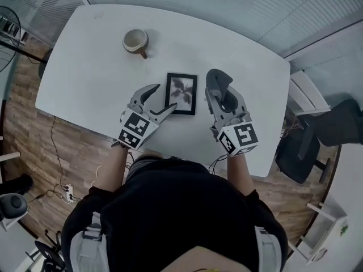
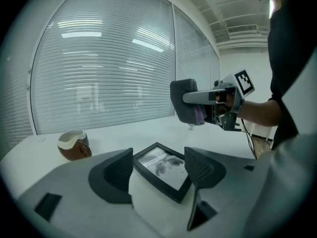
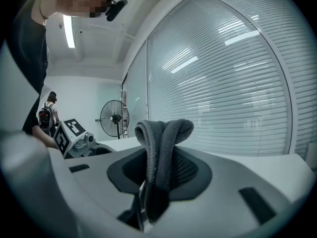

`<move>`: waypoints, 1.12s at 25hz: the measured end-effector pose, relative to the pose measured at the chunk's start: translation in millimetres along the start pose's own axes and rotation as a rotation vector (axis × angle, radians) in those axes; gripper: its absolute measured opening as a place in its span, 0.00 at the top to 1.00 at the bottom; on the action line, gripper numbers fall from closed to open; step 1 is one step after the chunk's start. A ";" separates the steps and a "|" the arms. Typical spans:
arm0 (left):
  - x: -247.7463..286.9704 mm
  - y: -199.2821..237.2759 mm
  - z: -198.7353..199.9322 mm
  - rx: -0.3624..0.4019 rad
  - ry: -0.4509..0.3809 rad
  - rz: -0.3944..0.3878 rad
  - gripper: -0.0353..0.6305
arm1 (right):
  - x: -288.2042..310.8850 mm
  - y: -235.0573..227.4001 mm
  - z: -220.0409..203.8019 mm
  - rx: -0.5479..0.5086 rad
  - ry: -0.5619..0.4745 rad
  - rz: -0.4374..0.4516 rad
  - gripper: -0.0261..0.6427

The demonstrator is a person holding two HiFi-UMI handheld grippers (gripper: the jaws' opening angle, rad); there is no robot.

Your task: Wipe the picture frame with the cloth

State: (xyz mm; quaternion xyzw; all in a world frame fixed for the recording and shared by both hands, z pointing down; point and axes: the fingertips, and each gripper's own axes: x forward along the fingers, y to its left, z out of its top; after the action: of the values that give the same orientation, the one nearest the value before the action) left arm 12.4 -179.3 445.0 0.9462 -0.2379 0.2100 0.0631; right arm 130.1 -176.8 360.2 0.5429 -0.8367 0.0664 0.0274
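A black picture frame (image 1: pixel 182 93) (image 2: pixel 163 171) with a plant print lies flat on the white table (image 1: pixel 91 61). My left gripper (image 1: pixel 161 101) (image 2: pixel 159 168) is open just at the frame's left edge, its jaws on either side of the frame's near corner in the left gripper view, with no pad pressing on it. My right gripper (image 1: pixel 218 89) (image 3: pixel 162 167) hovers right of the frame, shut on a folded grey cloth (image 3: pixel 163 148) (image 1: pixel 220 81) (image 2: pixel 187 103) that sticks up between its jaws.
A brown and cream mug (image 1: pixel 136 41) (image 2: pixel 73 145) stands at the table's far left. A dark office chair (image 1: pixel 317 135) and white shelving (image 1: pixel 326 225) sit off the table's right side. Cables lie on the wooden floor (image 1: pixel 34 146) at left.
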 end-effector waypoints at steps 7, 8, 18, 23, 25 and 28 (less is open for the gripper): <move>4.7 -14.2 -27.5 0.006 0.071 0.008 0.44 | -11.3 1.5 -6.8 0.014 0.003 0.016 0.81; 5.0 -16.0 -30.1 0.006 0.077 0.008 0.44 | -12.8 1.9 -7.7 0.015 0.004 0.018 0.81; 10.9 -30.1 -55.8 0.065 0.173 0.020 0.43 | -17.6 8.6 -15.9 0.022 0.013 0.055 0.81; 16.8 -32.5 -59.3 0.067 0.195 0.028 0.43 | -18.3 11.3 -16.2 0.021 0.012 0.075 0.81; 19.6 -31.5 -59.5 0.069 0.201 0.034 0.43 | -18.9 10.6 -17.2 0.020 0.015 0.078 0.81; 23.5 -31.2 -59.2 0.066 0.203 0.034 0.43 | -19.2 9.3 -17.3 0.022 0.015 0.076 0.81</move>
State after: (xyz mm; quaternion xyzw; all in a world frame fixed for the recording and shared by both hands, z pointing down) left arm 24.2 -148.8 508.0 0.9174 -0.2394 0.3135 0.0521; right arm 129.0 -153.2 374.3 0.5103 -0.8558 0.0806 0.0252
